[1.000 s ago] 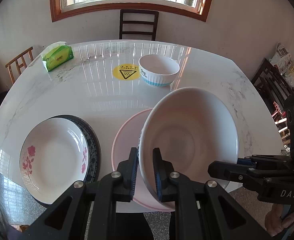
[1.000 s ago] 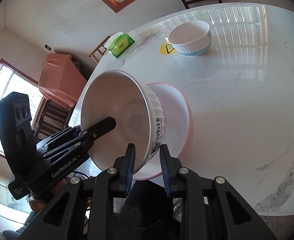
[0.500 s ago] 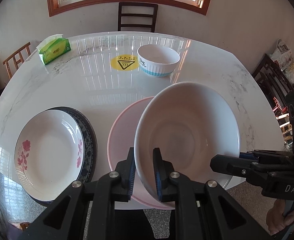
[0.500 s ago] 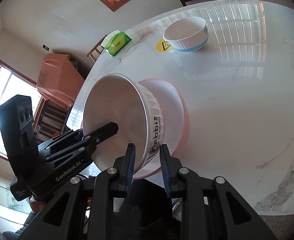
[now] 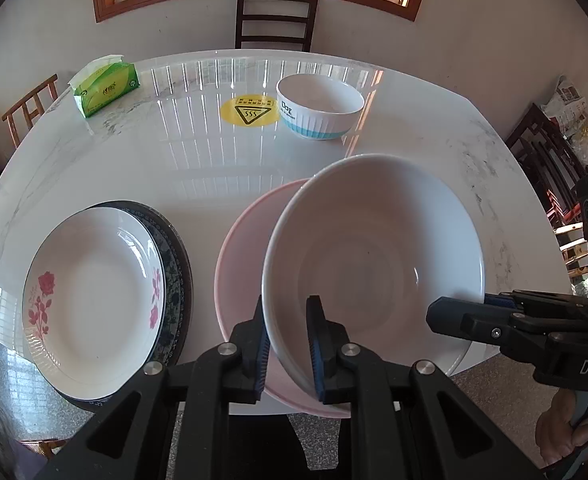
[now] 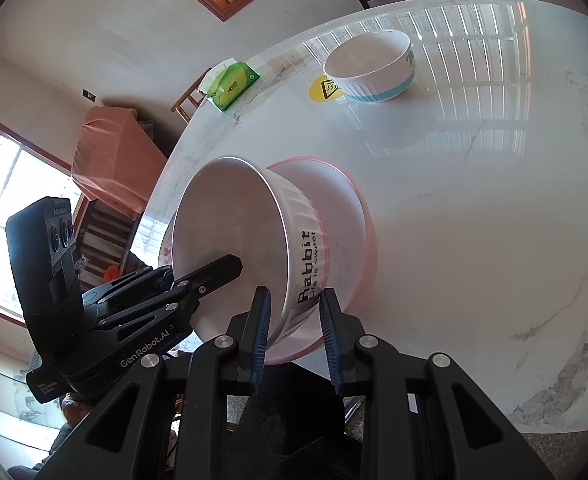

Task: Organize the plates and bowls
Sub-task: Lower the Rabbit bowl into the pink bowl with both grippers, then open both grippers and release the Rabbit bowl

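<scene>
Both your grippers are pinched narrow on the rim of the same white ribbed bowl (image 5: 373, 256): your left gripper (image 5: 288, 344) clamps its near-left edge and your right gripper (image 6: 294, 328) clamps the wall by the "Rabbit" lettering, one pad inside and one outside each. The bowl sits tilted over the pink plate (image 5: 242, 264) at the near edge of the marble table (image 5: 214, 168). To the left lies the rose-patterned plate (image 5: 94, 292) stacked on a dark-rimmed plate (image 5: 176, 256), with the blue-banded bowl (image 5: 319, 106) well apart beside the yellow sticker (image 5: 250, 110) and the green tissue pack (image 5: 106, 88) further off.
</scene>
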The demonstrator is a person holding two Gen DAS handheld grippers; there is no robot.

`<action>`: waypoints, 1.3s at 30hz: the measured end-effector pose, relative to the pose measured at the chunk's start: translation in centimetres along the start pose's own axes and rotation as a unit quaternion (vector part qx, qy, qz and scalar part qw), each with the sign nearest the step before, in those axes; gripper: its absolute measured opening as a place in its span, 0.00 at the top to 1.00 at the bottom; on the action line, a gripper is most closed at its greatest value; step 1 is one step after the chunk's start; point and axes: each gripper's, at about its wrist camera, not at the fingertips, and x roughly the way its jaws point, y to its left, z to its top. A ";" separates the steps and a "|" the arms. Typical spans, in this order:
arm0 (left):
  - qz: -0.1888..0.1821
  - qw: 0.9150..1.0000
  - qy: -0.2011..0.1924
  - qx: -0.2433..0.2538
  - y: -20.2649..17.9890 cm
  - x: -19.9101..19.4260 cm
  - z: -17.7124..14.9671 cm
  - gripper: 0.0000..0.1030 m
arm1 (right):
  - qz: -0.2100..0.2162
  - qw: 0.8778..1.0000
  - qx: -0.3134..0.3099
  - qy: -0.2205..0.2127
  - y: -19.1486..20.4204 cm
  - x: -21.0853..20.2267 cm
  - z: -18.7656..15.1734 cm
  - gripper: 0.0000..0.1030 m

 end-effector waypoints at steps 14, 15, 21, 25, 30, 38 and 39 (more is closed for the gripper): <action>0.008 1.000 0.001 0.010 -0.2 -0.2 0.1 0.66 | 0.001 1.000 0.001 -0.005 -0.3 -0.2 0.3 0.75; 0.011 1.000 -0.003 0.011 -0.2 -0.4 0.1 0.66 | -0.002 1.000 -0.001 -0.008 -0.2 -0.3 0.2 0.75; 0.009 0.999 -0.035 0.014 -0.4 -2.2 0.5 0.65 | -0.002 1.000 -0.011 -0.026 0.2 -1.1 0.3 0.75; 0.002 0.999 -0.041 0.005 0.2 -2.5 0.9 0.63 | -0.006 0.999 -0.013 -0.041 0.1 -1.8 0.4 0.67; -0.013 0.999 -0.031 -0.009 1.0 -2.0 1.3 0.63 | -0.032 0.997 -0.023 -0.069 -0.5 -2.9 0.5 0.62; -0.030 0.999 -0.022 -0.032 2.2 -1.6 2.8 0.63 | -0.077 0.992 -0.034 -0.090 -2.0 -3.3 1.5 0.52; -0.032 0.999 -0.022 -0.034 2.4 -1.6 3.2 0.63 | -0.079 0.992 -0.033 -0.090 -2.3 -3.3 1.7 0.51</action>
